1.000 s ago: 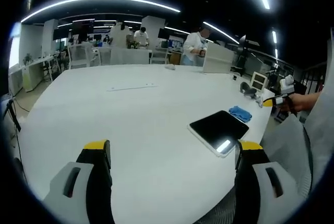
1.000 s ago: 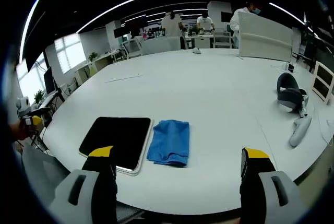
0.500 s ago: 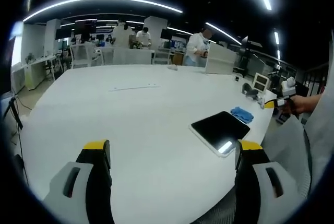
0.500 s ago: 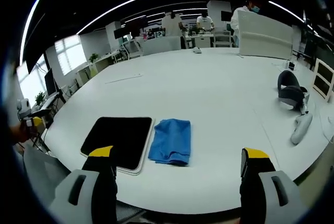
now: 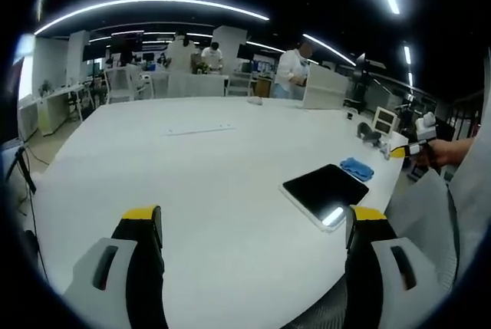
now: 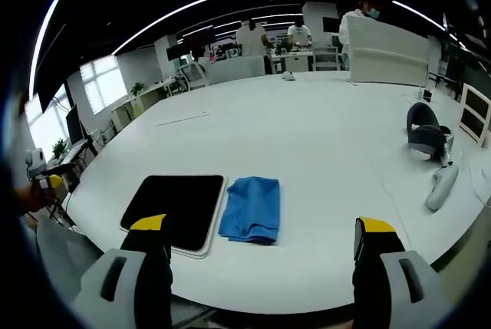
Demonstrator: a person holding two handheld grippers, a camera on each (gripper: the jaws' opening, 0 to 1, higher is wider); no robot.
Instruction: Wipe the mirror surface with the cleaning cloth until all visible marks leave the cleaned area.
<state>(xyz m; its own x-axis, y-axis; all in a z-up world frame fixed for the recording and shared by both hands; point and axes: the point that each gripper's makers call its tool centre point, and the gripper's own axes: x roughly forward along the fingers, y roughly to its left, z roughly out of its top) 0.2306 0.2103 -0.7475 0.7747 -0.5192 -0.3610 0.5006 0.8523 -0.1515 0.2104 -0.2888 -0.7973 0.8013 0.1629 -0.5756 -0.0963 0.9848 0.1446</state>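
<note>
A dark rectangular mirror point(image 6: 178, 208) with a white frame lies flat near the front edge of the white table point(image 6: 307, 129). A folded blue cleaning cloth point(image 6: 251, 208) lies just to its right, touching its edge. My right gripper point(image 6: 261, 245) hovers open over the table's near edge, below the cloth, with nothing between its jaws. In the left gripper view the mirror point(image 5: 324, 189) lies at the right with the cloth point(image 5: 355, 167) beyond it. My left gripper point(image 5: 253, 229) is open and empty, well to the left of the mirror. The right gripper point(image 5: 418, 143) appears far right, in a hand.
A grey headset point(image 6: 423, 139) and a white controller point(image 6: 439, 184) lie at the table's right. A white box point(image 6: 387, 53) stands at the far side. Several people stand by desks behind. A small white frame point(image 5: 383, 119) stands near the table's right end.
Both views have shifted slightly with the hands. The mirror and cloth lie where they were. Both grippers stay open.
</note>
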